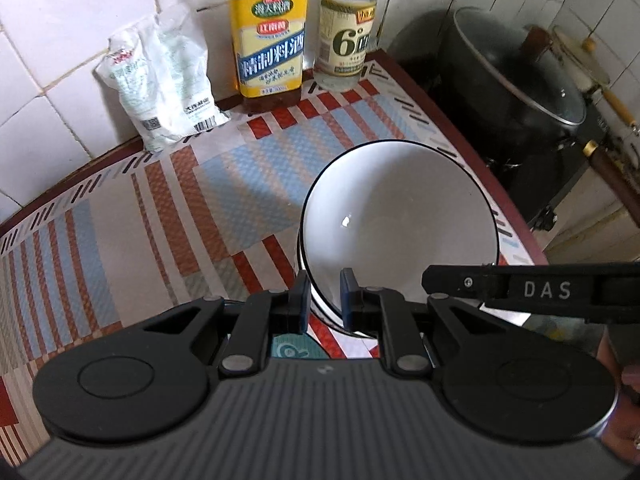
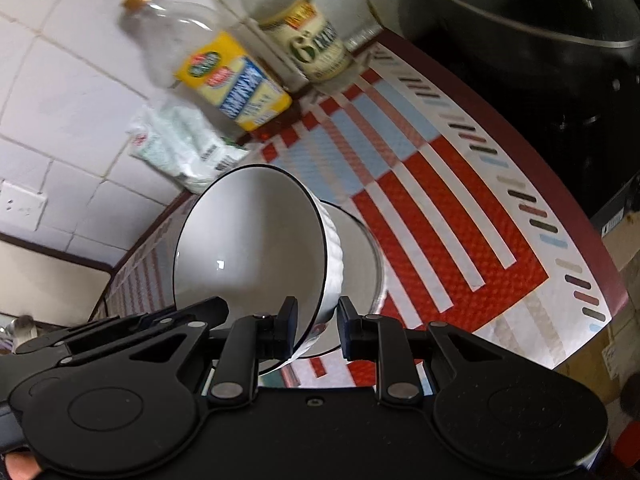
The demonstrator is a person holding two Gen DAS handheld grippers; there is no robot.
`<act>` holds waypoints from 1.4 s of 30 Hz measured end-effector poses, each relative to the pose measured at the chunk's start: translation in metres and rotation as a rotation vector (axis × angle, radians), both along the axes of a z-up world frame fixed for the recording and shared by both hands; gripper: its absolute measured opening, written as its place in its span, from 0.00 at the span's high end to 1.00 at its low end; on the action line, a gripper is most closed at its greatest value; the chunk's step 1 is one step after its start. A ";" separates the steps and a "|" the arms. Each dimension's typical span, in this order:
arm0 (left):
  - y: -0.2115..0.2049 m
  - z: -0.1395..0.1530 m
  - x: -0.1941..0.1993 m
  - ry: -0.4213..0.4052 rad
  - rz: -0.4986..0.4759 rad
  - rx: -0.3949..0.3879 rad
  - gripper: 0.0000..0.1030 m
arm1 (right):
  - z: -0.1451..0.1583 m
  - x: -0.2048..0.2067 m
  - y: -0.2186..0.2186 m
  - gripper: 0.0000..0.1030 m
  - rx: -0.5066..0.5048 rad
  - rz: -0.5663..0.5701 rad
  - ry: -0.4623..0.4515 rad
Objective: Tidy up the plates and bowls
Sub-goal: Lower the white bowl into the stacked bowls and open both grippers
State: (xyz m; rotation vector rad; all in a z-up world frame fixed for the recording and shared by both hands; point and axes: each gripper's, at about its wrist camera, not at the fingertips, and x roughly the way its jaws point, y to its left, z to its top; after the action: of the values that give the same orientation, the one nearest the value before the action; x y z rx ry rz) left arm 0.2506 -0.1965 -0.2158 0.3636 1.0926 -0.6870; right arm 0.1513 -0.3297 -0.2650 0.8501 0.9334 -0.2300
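While nearly closed, each tool (image 1: 324, 298) (image 2: 312, 332) on a bowl (image 1: 400, 216) (image 2: 248, 240) rim.

Table (image 1: 132, 216), rounded, dark red rim, covered w/ woven mat (image 1: 224, 184) in red, blue and white stripes. Along far edge, against tiled wall, left to right: white plastic bag (image 1: 160, 80), printed; yellow-labelled bottle (image 1: 269, 36), amber liquid; clear bottle (image 1: 347, 32) w/ pale label, at far right corner. All three close together; whether touching cannot be told. Near right edge: white bowls (image 1: 400, 220), black-rimmed, stacked; contact w/ mat not clear in either view.
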 end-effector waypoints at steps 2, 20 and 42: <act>-0.003 -0.005 0.002 0.002 0.000 0.016 0.87 | -0.007 0.004 -0.003 0.75 0.007 0.008 0.015; -0.017 -0.018 0.011 0.010 -0.048 0.143 0.88 | -0.006 0.025 0.005 0.54 -0.037 0.078 0.132; 0.020 -0.010 0.035 0.070 0.024 -0.093 0.92 | -0.006 0.000 0.045 0.66 -0.538 0.210 -0.078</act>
State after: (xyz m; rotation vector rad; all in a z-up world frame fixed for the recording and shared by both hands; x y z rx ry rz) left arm 0.2856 -0.1761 -0.2254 0.2484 1.1257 -0.7312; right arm 0.1516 -0.2848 -0.2712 0.2617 0.8255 -0.2482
